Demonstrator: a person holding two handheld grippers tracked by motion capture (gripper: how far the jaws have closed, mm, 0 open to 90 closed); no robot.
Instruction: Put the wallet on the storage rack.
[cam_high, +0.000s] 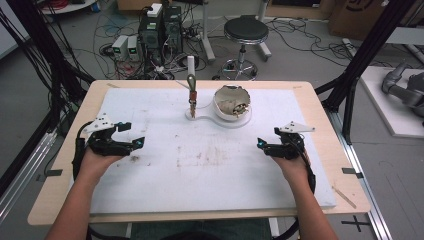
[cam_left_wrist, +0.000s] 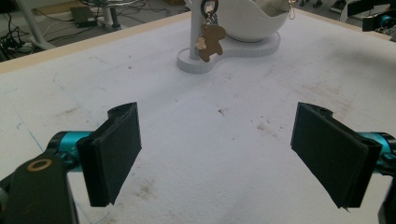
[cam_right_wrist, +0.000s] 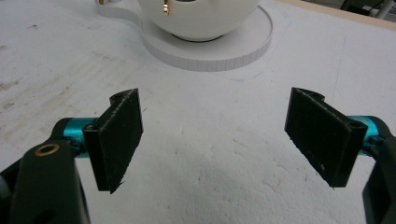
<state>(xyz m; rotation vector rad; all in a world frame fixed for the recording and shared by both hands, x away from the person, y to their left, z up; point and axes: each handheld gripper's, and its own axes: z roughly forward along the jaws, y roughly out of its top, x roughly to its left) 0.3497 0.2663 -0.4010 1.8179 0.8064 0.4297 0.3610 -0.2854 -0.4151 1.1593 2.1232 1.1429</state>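
Both hands low at the near half of the table (cam_high: 60, 200), a pale wood top with a white, foam-like sheet (cam_high: 210, 175) laid over it; the sheet is grainy and scuffed, with brownish smudges near its middle and faint blue pen lines in the gripper views. The left gripper (cam_high: 131, 135) sits at the sheet's left side, jaws wide apart, nothing between them; in the left gripper view its flat black rectangular pads (cam_left_wrist: 116, 149) show layered edges, mounted on teal metal pins. The right gripper (cam_high: 261, 143) sits at the sheet's right side; in the right gripper view its jaws also stand wide apart over bare sheet, the same matte black pads (cam_right_wrist: 119, 142). Far centre, a white stand (cam_high: 220, 120), a flat figure-eight base with ribbed edge; on its wider end a smooth, rounded white bowl (cam_high: 231, 102) holding something tan, too blurred to name; on its narrow end a white upright post (cam_high: 190, 65), and from it hangs a keyring with a small brown gingerbread-man charm (cam_left_wrist: 211, 41). No readable writing anywhere on these.
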